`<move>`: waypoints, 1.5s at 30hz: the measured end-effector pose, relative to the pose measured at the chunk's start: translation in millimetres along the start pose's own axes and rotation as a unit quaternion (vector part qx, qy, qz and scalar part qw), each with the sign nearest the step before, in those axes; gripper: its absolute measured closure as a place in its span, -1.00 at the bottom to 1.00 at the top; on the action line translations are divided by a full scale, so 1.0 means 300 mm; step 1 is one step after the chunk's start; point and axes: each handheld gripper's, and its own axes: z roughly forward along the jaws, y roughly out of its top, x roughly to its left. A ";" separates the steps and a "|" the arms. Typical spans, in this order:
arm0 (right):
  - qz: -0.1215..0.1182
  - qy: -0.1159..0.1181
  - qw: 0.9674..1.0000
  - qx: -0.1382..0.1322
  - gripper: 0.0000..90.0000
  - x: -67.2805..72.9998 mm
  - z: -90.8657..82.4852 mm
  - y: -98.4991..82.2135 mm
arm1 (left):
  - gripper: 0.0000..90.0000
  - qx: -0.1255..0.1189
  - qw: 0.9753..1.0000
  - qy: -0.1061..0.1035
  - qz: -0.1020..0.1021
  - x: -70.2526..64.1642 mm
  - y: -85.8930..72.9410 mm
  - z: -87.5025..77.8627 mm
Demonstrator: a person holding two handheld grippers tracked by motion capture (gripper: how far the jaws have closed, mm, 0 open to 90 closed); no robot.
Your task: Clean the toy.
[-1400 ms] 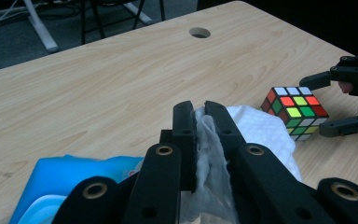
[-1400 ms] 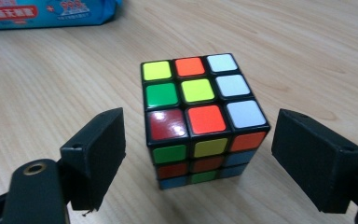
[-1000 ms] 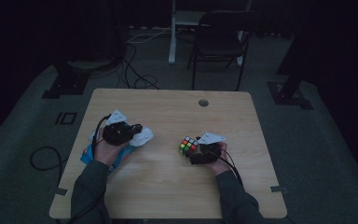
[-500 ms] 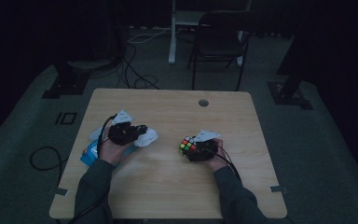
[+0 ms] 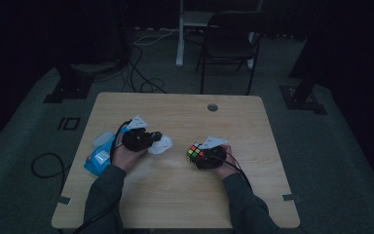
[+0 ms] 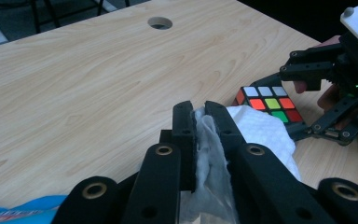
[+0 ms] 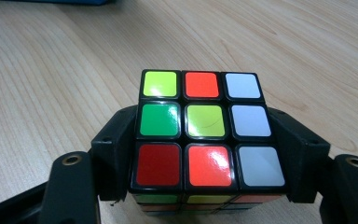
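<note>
On light wood table [image 5: 175, 195], R gripper [image 7: 205, 154] jaws have just been closing, now clamped on multicolour plastic puzzle cube [image 7: 204, 126] by opp. side faces; rigid, smooth, prob. slippery. L gripper [image 6: 199, 126] pinches crumpled white wipe [image 6: 265, 135], soft, light.

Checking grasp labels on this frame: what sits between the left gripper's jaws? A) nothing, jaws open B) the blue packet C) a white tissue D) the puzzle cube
C: in the left gripper view the left gripper has its jaws closed on a crumpled white tissue; the puzzle cube is clamped by the right gripper, whose jaws have just been closing on it.
</note>
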 end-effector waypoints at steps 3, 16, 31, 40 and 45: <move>0.001 0.003 1.000 0.003 -0.27 -0.002 -0.001 0.001 | 0.88 0.003 1.000 -0.004 0.004 -0.007 0.005 0.014; -0.004 0.007 1.000 -0.001 -0.24 -0.001 -0.010 0.003 | 0.88 0.008 1.000 -0.022 0.013 -0.039 0.023 0.077; -0.001 0.021 1.000 -0.010 -0.24 0.003 -0.023 0.020 | 0.88 0.011 0.999 -0.040 0.023 -0.072 0.048 0.129; 0.000 0.024 1.000 -0.018 -0.24 0.005 -0.032 0.030 | 0.88 0.005 0.999 -0.044 0.027 -0.083 0.048 0.144; 0.001 0.024 0.999 -0.022 -0.24 0.009 -0.036 0.036 | 0.88 0.002 0.999 -0.045 0.030 -0.090 0.048 0.157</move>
